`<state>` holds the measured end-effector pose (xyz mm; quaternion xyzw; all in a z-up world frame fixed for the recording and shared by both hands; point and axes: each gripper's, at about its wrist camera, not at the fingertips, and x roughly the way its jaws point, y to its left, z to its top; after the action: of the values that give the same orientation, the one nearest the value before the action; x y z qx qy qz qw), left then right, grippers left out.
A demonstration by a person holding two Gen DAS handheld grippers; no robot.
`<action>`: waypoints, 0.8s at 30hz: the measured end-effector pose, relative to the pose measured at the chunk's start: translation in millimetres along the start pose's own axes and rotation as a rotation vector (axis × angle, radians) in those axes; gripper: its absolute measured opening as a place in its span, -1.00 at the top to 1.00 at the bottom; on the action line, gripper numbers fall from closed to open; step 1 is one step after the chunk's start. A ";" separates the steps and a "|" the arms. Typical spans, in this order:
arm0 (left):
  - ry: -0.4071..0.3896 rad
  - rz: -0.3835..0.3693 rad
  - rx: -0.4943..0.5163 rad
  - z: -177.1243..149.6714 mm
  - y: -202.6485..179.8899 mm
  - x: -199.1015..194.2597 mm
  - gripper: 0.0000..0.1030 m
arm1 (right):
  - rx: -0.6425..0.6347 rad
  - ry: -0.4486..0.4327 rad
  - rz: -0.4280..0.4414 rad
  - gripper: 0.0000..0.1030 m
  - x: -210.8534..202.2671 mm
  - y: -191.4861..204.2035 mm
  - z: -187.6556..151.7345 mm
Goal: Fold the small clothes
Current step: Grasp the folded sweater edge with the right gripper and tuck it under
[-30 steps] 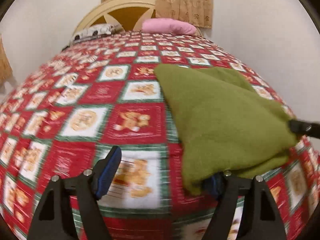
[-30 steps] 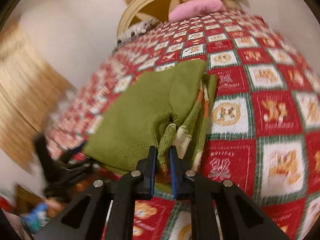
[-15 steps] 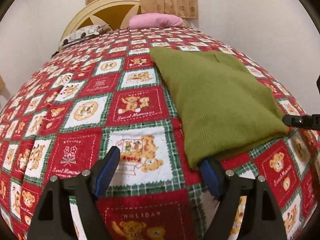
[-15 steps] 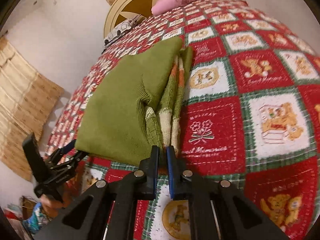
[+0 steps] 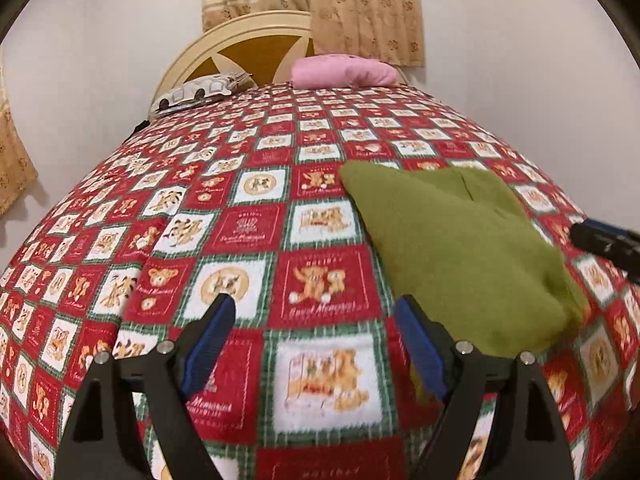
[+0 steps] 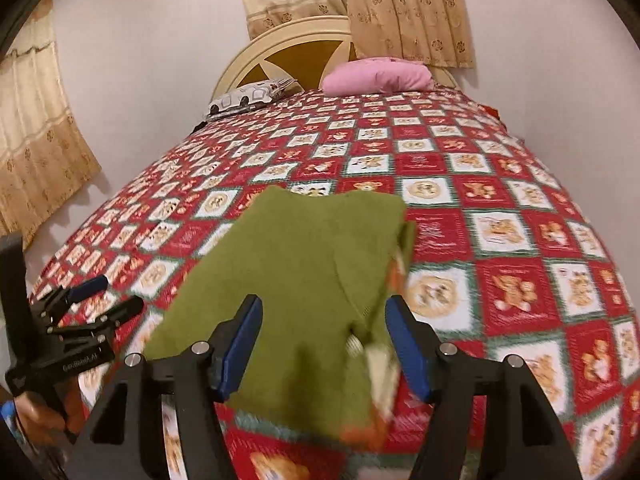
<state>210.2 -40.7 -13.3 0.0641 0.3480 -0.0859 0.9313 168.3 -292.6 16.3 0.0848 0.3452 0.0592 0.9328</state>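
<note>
Right tongs (image 6: 324,344) just let go, jaws opening around the green sweater's (image 6: 304,264) near hem, nothing pinched | left tongs (image 5: 312,344) released, empty | sweater folded mid-frame on bed (image 6: 500,240) | tip: back out straight, don't snag it

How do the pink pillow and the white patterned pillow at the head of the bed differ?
The pink pillow is plain and plump; the white patterned pillow carries dark printed shapes and lies flatter. The pink pillow sits to the right, under the curtain; the white patterned pillow lies to the left, at the edge of the bed. Both rest on the red patchwork bedspread against the cream headboard, far from the green garment.
</note>
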 end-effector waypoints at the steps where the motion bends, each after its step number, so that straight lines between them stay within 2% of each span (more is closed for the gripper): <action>1: 0.001 -0.003 -0.007 3.3 -0.3 2.0 -0.65 | 0.006 0.004 -0.010 -0.25 6.7 0.6 2.6; 3: 0.001 -0.013 -0.015 8.4 -2.7 5.4 -0.65 | 0.016 0.028 -0.041 -0.25 25.3 -3.0 5.2; 4: 0.000 -0.014 -0.016 10.7 -5.0 6.8 -0.65 | 0.017 0.039 -0.051 -0.17 31.3 -4.3 4.1; 5: -0.001 -0.014 -0.015 12.7 -7.5 8.4 -0.65 | 0.009 0.061 -0.064 0.28 41.0 -5.7 1.9; 6: -0.002 -0.014 -0.015 14.8 -10.0 10.5 -0.65 | -0.004 0.091 -0.078 0.56 50.1 -6.1 -1.6; 7: -0.001 -0.017 -0.017 16.8 -12.5 13.3 -0.65 | -0.012 0.112 -0.093 0.66 56.8 -7.3 -4.2; 14: 0.055 -0.036 -0.072 18.9 -23.4 40.9 -0.66 | 0.046 0.113 -0.067 0.67 59.3 -28.9 -16.1; 18: 0.071 -0.031 -0.090 13.3 -20.7 47.1 -0.76 | 0.133 0.113 -0.010 0.67 59.7 -44.9 -21.8; 21: 0.097 -0.023 -0.081 9.8 -15.7 49.9 -0.76 | 0.208 0.122 0.033 0.66 59.4 -53.4 -22.0; 24: 0.150 -0.045 -0.118 7.6 1.0 53.3 -0.76 | 0.177 0.106 0.032 0.66 46.6 -47.8 -19.8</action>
<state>254.9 -47.3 -42.7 0.0077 0.4227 -0.0811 0.9026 193.0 -329.1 -37.5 0.1693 0.3968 0.0477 0.9009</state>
